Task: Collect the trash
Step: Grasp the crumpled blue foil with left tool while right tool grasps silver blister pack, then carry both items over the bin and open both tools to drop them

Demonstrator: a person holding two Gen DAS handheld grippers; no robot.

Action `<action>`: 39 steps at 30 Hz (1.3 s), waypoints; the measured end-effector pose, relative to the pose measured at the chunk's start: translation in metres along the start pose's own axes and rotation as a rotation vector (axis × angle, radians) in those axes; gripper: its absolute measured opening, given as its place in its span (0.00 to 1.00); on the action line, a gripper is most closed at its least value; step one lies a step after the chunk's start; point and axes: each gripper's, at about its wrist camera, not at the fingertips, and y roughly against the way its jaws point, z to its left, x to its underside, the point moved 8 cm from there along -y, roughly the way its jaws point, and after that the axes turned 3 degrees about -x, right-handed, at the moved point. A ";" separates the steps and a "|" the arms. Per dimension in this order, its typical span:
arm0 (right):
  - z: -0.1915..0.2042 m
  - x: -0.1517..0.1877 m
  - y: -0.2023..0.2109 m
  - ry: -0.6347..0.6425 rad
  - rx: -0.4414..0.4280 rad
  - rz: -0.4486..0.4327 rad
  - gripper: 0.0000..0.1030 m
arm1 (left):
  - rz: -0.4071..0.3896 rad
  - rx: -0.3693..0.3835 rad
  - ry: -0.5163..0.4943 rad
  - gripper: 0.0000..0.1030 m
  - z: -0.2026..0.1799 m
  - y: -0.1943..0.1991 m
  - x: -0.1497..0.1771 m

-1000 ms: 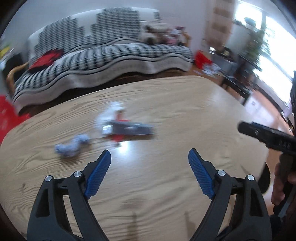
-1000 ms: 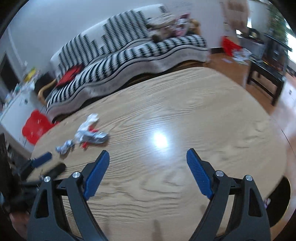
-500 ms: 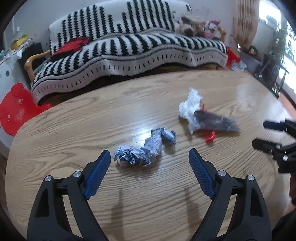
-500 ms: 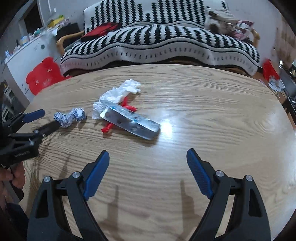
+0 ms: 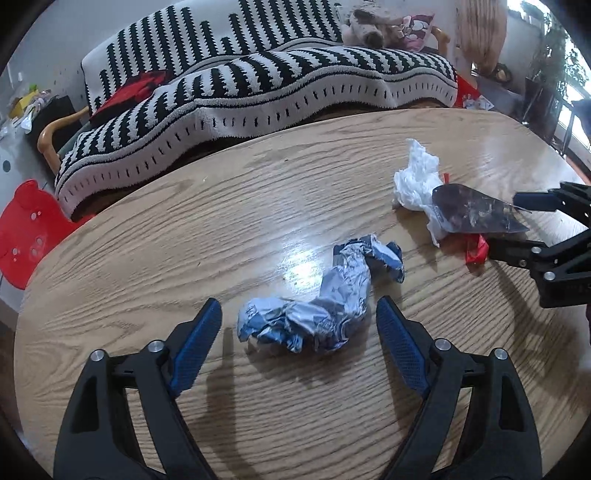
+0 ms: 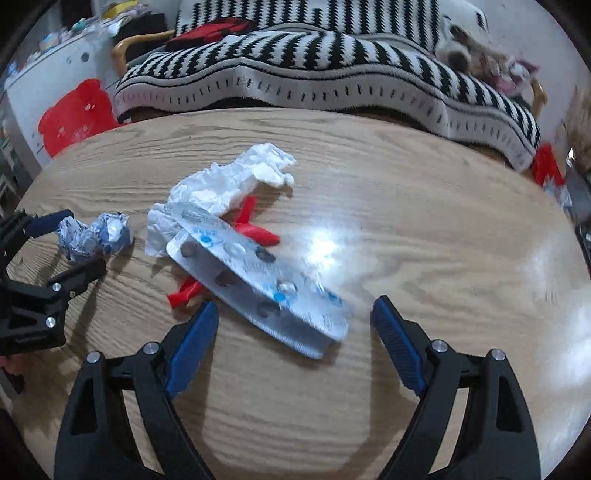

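Observation:
Trash lies on the wooden table (image 5: 184, 240). A crumpled silver-blue foil wrapper (image 5: 317, 299) lies between the open jaws of my left gripper (image 5: 297, 334); it also shows in the right wrist view (image 6: 94, 238). A silver blister pack (image 6: 258, 277) lies between the open jaws of my right gripper (image 6: 293, 332), over a white crumpled tissue (image 6: 221, 188) and a red wrapper (image 6: 255, 230). In the left wrist view the blister pack (image 5: 469, 214), tissue (image 5: 417, 181) and red wrapper (image 5: 476, 249) lie at the right, by the right gripper (image 5: 517, 225).
A sofa with a black-and-white striped cover (image 5: 258, 81) stands behind the table, with a stuffed toy (image 5: 364, 24) on it. A red plastic stool (image 5: 26, 229) stands at the left. The table's far edge curves close behind the trash.
Both grippers have moved forward and down toward the trash. The foil wrapper now lies between the left jaws and the blister pack between the right jaws. Both stay open.

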 end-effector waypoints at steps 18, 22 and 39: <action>0.028 0.022 0.096 -0.036 -0.161 -0.096 0.12 | 0.025 0.102 0.111 0.40 -0.030 0.070 -0.003; 0.022 0.039 0.125 -0.071 -0.153 -0.120 0.12 | 0.047 0.108 0.102 0.40 -0.049 0.088 0.009; -0.080 0.117 0.221 -0.223 -0.023 -0.199 0.12 | -0.020 0.256 -0.016 0.40 -0.193 0.142 -0.014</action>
